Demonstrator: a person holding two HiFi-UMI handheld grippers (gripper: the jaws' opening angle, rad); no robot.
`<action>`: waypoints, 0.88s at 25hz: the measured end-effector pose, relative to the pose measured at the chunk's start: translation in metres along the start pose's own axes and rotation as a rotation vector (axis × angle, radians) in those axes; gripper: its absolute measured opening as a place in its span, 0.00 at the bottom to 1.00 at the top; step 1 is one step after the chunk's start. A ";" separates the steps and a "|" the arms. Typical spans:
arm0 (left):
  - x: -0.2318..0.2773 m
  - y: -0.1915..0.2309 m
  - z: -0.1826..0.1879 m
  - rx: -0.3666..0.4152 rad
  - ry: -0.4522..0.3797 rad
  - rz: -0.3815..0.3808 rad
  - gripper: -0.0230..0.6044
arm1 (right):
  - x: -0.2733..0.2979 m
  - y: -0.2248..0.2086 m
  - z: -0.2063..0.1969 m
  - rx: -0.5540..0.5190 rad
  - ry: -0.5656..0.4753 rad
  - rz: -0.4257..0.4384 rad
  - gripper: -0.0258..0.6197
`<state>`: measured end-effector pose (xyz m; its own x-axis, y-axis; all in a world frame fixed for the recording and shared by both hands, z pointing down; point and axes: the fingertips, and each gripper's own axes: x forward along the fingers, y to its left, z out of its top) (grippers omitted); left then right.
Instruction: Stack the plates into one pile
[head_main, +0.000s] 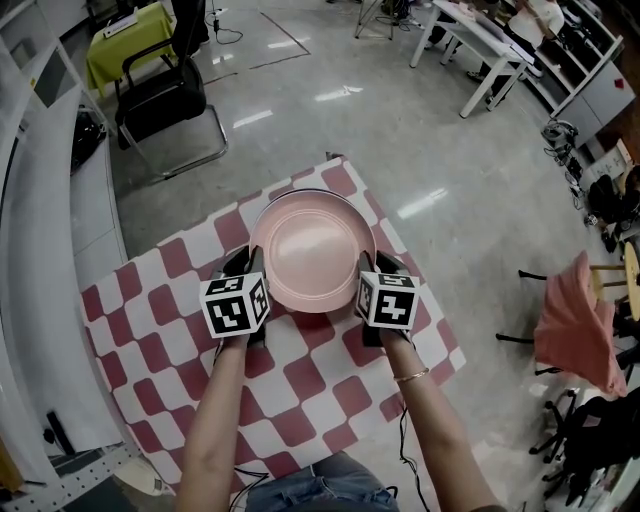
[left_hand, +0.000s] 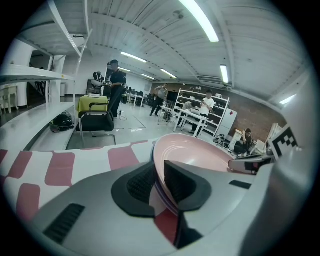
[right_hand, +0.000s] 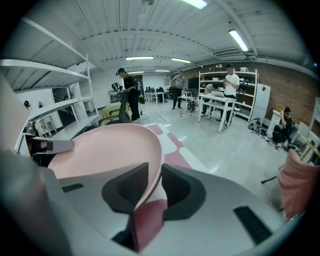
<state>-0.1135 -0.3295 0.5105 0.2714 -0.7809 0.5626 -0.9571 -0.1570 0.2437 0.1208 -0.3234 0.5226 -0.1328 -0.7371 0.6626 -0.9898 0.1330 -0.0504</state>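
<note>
A pink plate lies on the red-and-white checked table, on top of another plate of which only a darker edge shows. My left gripper is at the pile's left rim. In the left gripper view its jaws straddle the pink rim and a purple edge below it, with a thin gap at the outer pad, so it is open. My right gripper is at the right rim. In the right gripper view it is shut on the pink plate.
The table's far corner lies just behind the plates, and its right edge runs close to my right gripper. A black chair stands on the floor at the back left. A stool under a pink cloth stands at the right.
</note>
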 end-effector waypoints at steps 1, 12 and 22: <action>0.001 0.000 0.000 0.002 0.000 -0.001 0.15 | 0.001 0.000 0.001 0.002 -0.002 0.001 0.18; 0.007 0.004 0.000 0.021 0.000 0.004 0.16 | 0.007 -0.002 0.007 0.017 -0.038 -0.012 0.18; 0.008 0.002 0.006 0.096 -0.039 0.026 0.22 | 0.001 -0.002 0.016 0.018 -0.089 -0.022 0.18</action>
<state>-0.1138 -0.3401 0.5105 0.2435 -0.8080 0.5364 -0.9697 -0.1920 0.1510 0.1217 -0.3347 0.5113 -0.1140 -0.7961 0.5944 -0.9932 0.1047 -0.0503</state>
